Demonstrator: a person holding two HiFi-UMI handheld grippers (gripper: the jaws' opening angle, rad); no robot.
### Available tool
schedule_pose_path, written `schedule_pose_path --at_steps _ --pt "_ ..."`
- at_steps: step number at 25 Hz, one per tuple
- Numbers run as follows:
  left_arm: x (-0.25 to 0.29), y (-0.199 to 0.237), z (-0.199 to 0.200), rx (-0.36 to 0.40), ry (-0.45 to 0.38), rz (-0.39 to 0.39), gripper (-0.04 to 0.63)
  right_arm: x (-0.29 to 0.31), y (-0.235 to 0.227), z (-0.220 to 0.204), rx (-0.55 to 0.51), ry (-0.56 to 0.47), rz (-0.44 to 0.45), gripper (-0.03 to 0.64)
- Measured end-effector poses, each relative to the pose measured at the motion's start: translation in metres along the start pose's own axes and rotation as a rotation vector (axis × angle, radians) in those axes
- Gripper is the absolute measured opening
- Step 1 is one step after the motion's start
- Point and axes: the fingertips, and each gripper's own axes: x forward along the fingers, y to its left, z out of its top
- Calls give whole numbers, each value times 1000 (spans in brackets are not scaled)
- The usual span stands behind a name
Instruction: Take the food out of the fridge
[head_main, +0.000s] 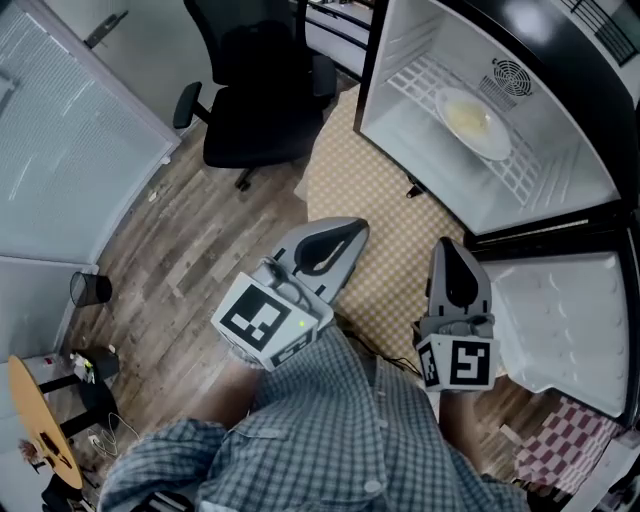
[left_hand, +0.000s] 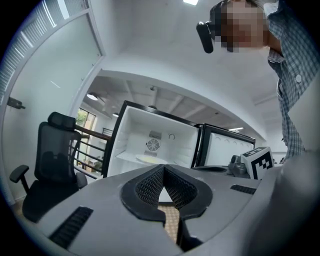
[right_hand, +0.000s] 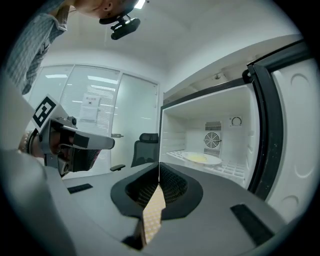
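Fridge (head_main: 585, 140) stands open, its door (head_main: 560, 330) swung out on my right. The plate of food (head_main: 474, 122) sits on the white wire shelf (head_main: 535, 175) inside, in front of the rear fan (head_main: 510, 75). My left gripper (head_main: 352, 232) and right gripper (head_main: 446, 246) are both outside the fridge, over the checkered rug (head_main: 390, 200). Each has its jaws pressed together with nothing between them. A black office chair (head_main: 255, 90) stands left of the fridge.
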Motion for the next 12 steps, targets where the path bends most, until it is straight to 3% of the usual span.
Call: schedule_pose_path --at_steps 5,12 --pt "29 5 0 -1 31 -98 6 1 -14 2 -6 6 -110 11" --pt "53 5 -2 6 71 -246 6 5 -21 2 76 -7 -227 11"
